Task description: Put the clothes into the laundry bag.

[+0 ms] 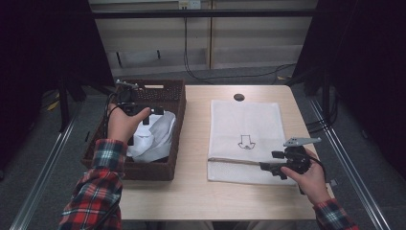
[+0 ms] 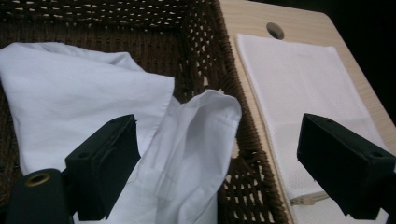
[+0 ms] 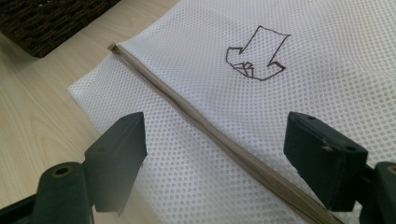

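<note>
Worktop: pale wood-grain worktop (image 1: 191,187), a round cable hole (image 1: 239,97) near its far edge at 12 o'clock, everything on it lit against a dark room.
Room: grey floor around the worktop, black cables trailing across it beyond the far edge, a light panelled wall behind, deep shadow at 9 and 3 o'clock.
Basket: dark woven basket (image 1: 177,103) sits at 9 o'clock on the worktop, its long side running from me toward the far edge.
Cloth: the white cloth (image 1: 155,136) lies crumpled inside the basket, toward its near half, one folded edge propped up against the basket's right wall.
Mesh bag: the white mesh bag (image 1: 244,124) lies flat at 3 o'clock of the basket, well apart from it, long axis running from 6 to 12 o'clock; its tan zipper (image 3: 210,135) crosses the near end, and the drawn arrow (image 3: 257,53) on it points back toward me.
Left claw: my left claw (image 2: 217,163) hangs released over the basket, jaws wide, the cloth below and between them, not pinched.
Right claw: my right claw (image 3: 215,158) is released too, jaws spread low over the bag's zipper end at 4 o'clock, aimed toward 9 o'clock.
</note>
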Available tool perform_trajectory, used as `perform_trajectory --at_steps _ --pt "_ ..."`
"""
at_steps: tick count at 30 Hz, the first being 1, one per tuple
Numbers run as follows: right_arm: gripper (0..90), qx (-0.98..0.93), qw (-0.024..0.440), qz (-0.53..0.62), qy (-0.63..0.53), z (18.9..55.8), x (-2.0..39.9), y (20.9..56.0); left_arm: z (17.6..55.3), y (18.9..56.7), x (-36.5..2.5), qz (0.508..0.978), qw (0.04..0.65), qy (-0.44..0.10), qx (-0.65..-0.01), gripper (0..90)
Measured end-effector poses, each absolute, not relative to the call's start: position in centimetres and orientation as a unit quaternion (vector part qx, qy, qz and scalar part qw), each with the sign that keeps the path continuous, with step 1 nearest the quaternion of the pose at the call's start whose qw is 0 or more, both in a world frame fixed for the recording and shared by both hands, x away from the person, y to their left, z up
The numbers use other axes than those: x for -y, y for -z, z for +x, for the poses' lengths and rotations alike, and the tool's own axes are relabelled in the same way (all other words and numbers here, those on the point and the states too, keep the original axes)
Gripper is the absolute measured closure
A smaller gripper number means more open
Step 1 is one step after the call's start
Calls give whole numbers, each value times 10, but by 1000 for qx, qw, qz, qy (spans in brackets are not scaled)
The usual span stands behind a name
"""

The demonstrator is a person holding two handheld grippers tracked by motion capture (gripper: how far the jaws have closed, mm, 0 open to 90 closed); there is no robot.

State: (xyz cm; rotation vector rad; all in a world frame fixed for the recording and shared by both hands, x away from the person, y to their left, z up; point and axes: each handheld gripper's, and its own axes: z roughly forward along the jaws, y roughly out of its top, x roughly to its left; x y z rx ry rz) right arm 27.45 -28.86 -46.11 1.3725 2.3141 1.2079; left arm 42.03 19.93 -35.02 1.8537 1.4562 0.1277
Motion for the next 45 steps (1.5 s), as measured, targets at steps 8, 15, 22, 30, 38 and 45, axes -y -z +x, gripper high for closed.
perform_trajectory --at_steps 8,15,22,30,38,45 --pt "210 -782 95 458 -411 274 288 460 429 377 -209 735 355 -64 -574 121" --pt "210 -781 96 459 -413 274 288 461 434 392 -209 743 351 -72 -565 117" --pt "209 -782 96 458 -411 275 288 462 440 401 -208 755 336 -77 -559 116" --pt "210 -784 97 455 -411 275 288 462 445 416 -207 756 327 -78 -562 115" --pt "280 -794 104 449 -397 279 288 464 445 417 -207 751 341 -66 -562 115" --pt "384 -818 117 415 -381 291 275 465 443 409 -208 748 347 -67 -562 115"
